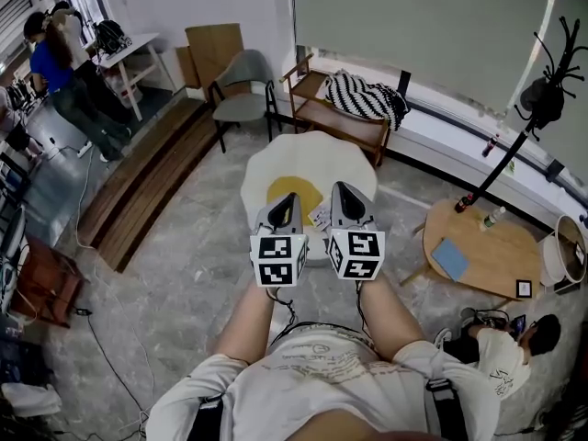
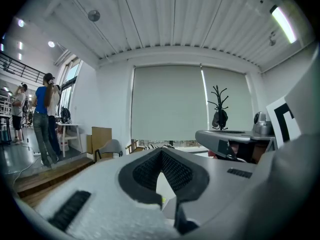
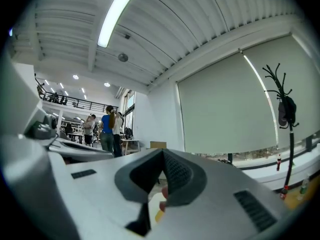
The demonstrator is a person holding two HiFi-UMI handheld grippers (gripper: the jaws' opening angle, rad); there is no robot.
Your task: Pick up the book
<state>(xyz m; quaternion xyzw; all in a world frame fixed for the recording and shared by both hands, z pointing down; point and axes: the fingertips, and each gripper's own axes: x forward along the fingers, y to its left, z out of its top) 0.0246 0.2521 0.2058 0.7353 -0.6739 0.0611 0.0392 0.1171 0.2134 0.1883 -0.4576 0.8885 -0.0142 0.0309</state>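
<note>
Both held side by side, about level, in front of the person, marker cubes facing the head camera. The left tongs (image 1: 284, 202) were closed, pads together, nothing between them. The right tongs (image 1: 343, 193) were closed too, and empty. Just beyond and below the tips lay a white round surface (image 1: 303, 159) with a yellow centre, table or rug, could not tell. A small printed item (image 1: 320, 216) lay flat on it between the two tongs, too small to identify. The blue book (image 1: 450, 258) lay flat on a round wooden worktop (image 1: 496, 255), well off to the right of the right tongs, touched by neither. A bottle (image 1: 492, 217) stood at the far side of that worktop, with a black coat stand (image 1: 542, 90) behind it. Ahead of the tongs were a grey chair (image 1: 241, 95) and a wooden bench (image 1: 317, 108) with a black-and-white striped throw (image 1: 367, 99) on it. Far to the left of the left tongs two people (image 1: 50, 49) stood near a white table (image 1: 129, 49). Another person (image 1: 501, 356) sat low to the right, close by the wooden worktop
</note>
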